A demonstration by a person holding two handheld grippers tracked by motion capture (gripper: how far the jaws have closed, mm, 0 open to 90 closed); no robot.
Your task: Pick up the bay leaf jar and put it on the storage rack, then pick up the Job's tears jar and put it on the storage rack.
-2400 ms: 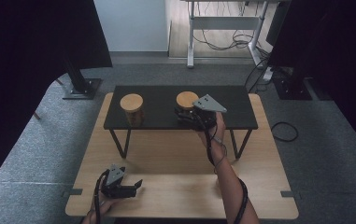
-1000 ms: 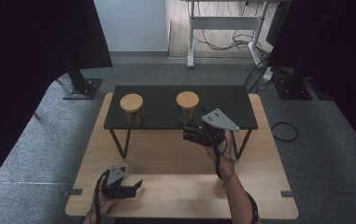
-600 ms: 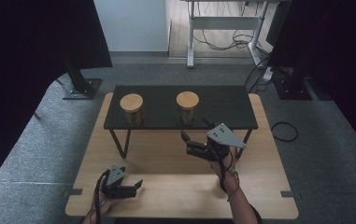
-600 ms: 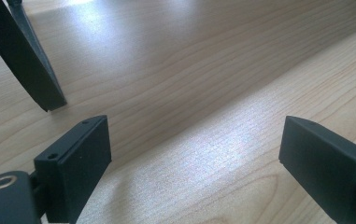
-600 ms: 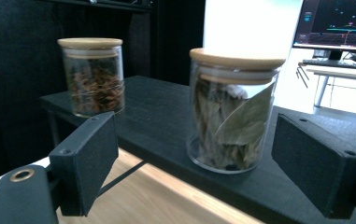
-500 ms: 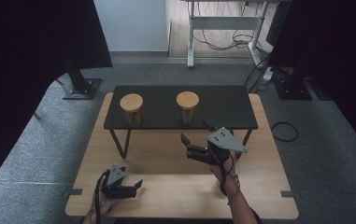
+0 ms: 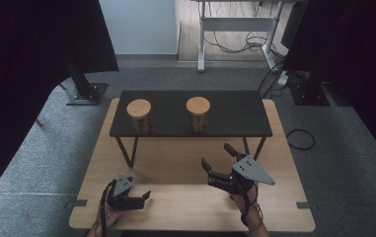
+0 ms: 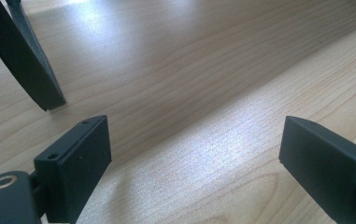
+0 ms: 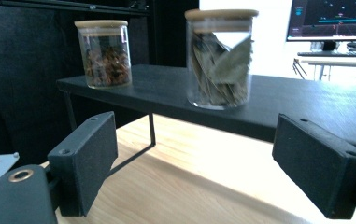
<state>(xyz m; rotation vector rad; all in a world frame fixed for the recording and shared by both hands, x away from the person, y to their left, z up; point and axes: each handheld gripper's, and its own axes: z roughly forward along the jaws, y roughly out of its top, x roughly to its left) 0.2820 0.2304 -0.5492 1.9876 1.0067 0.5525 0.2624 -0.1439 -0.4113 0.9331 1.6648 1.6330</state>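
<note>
Two glass jars with wooden lids stand on a low black shelf (image 7: pixel 235 116) on the wooden table (image 7: pixel 175 163). The left jar (image 7: pixel 139 114) (image 9: pixel 103 53) holds brown bits. The right jar (image 7: pixel 198 112) (image 9: pixel 219 58) holds dry green leaves. My right gripper (image 7: pixel 216 155) (image 9: pixel 199 158) hovers open and empty in front of the shelf, aimed at the jars and well short of them. My left gripper (image 7: pixel 143 200) (image 8: pixel 194 158) rests low at the table's near left, open with only bare wood between its fingers.
A black shelf leg (image 8: pixel 26 60) stands just ahead of my left gripper. Grey carpet (image 7: pixel 52 148) surrounds the table. Behind it are a black stand base (image 7: pixel 84 91), a desk frame with cables (image 7: pixel 235 29) and a lit monitor (image 9: pixel 332 18).
My right gripper has drawn back from the right jar on the shelf toward the table's near edge, open. The jar stays on the shelf. The left gripper has not moved.
</note>
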